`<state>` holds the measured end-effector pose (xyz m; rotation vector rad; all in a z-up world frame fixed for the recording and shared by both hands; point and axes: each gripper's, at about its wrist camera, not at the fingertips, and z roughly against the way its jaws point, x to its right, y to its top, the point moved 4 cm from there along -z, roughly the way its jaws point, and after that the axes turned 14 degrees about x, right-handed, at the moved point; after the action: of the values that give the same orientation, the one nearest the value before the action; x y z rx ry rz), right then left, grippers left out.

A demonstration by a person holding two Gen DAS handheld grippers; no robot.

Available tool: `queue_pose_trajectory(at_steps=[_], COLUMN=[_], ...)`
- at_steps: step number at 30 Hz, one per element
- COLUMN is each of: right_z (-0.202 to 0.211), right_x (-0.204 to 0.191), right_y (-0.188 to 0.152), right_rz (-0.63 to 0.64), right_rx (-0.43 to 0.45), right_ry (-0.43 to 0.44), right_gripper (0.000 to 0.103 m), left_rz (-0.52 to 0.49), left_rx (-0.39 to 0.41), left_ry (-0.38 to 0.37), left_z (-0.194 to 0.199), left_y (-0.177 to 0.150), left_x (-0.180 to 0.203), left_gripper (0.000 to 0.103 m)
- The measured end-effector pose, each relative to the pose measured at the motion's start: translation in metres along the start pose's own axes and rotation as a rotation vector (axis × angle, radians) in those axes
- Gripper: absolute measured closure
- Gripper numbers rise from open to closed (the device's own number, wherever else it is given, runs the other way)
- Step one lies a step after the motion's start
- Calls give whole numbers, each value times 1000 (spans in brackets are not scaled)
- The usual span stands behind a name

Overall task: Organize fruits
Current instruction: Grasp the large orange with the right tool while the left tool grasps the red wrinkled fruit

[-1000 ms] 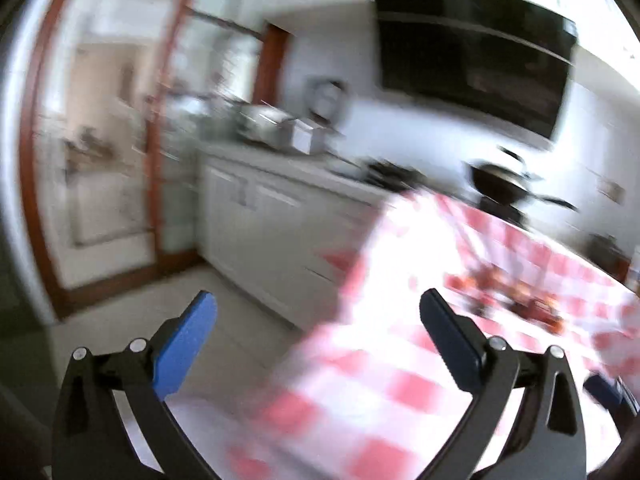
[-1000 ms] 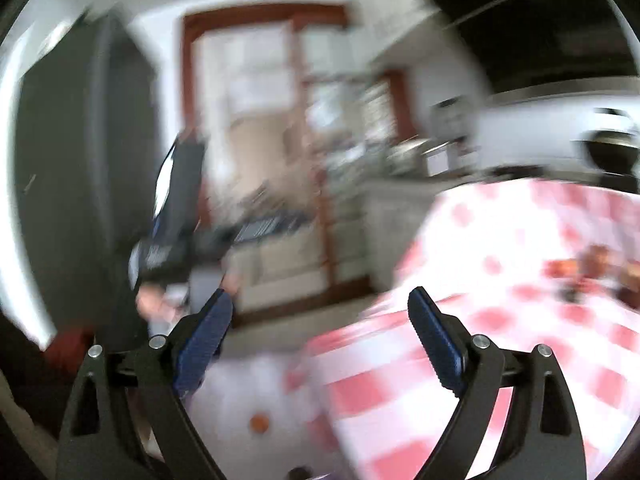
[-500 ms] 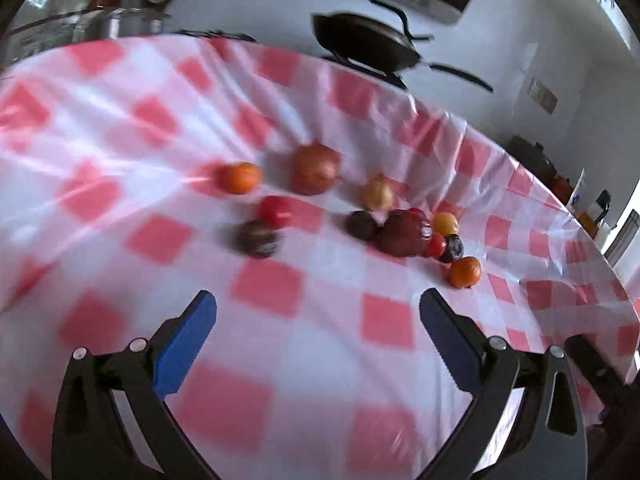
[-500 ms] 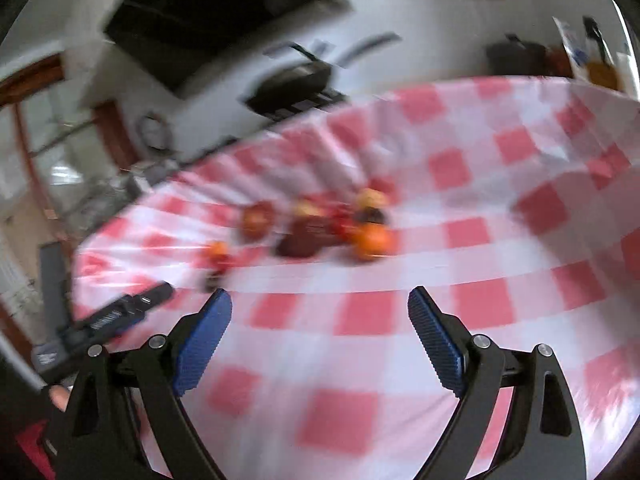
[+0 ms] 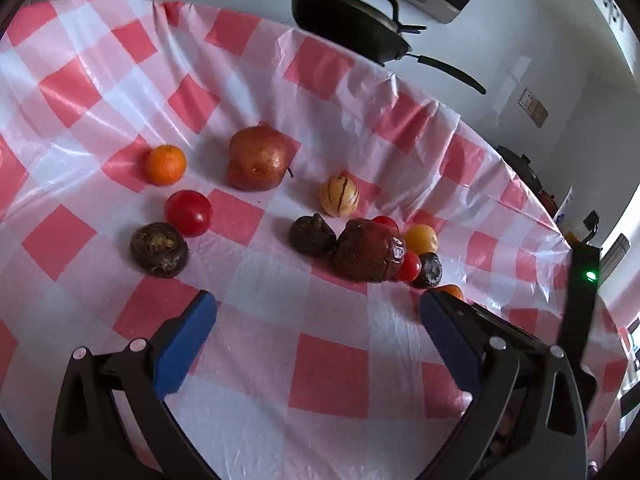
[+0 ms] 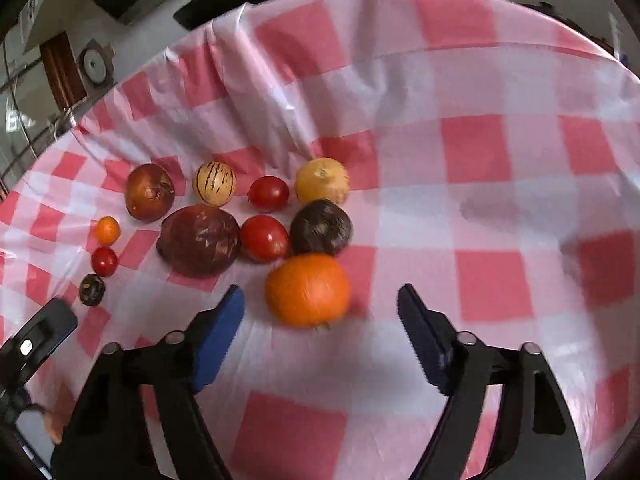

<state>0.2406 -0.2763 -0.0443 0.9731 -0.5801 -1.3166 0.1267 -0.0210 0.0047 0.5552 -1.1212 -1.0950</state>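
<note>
The fruits lie on the bench, which has a red and white checked cloth [image 6: 480, 152] over it.

In the right wrist view, the right tool [image 6: 320, 312] has its jaws partly apart, and they are closing. A big orange [image 6: 307, 290] sits just past the tips, a bit toward the left jaw, and no pad touches it. At 12 o'clock from the orange lies a dark round fruit [image 6: 321, 227]. At 11 o'clock is a red tomato [image 6: 264, 238], then a big dark red fruit [image 6: 199, 240].

In the left wrist view, the left tool [image 5: 316, 312] is wide open and holds nothing. At 10 o'clock from it lies a dark rough fruit [image 5: 159, 249], with a small orange [image 5: 166, 164] farther back.
</note>
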Motion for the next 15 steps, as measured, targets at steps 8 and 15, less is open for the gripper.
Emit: queue_pose_trajectory(at_steps=[8,15], right_z=[-2,6], right_x=[20,73], right_y=[-2,3], right_rz=[-55,-341], right_rx=[-17,64], right_ry=[-12,-37], right_gripper=[58,58], left_rz=[-102,-213], left_rx=[-46,-84], left_ry=[-19,16], left_z=[-46,-76], left_y=[4,-7], left_x=[30,66], left_gripper=[2,4])
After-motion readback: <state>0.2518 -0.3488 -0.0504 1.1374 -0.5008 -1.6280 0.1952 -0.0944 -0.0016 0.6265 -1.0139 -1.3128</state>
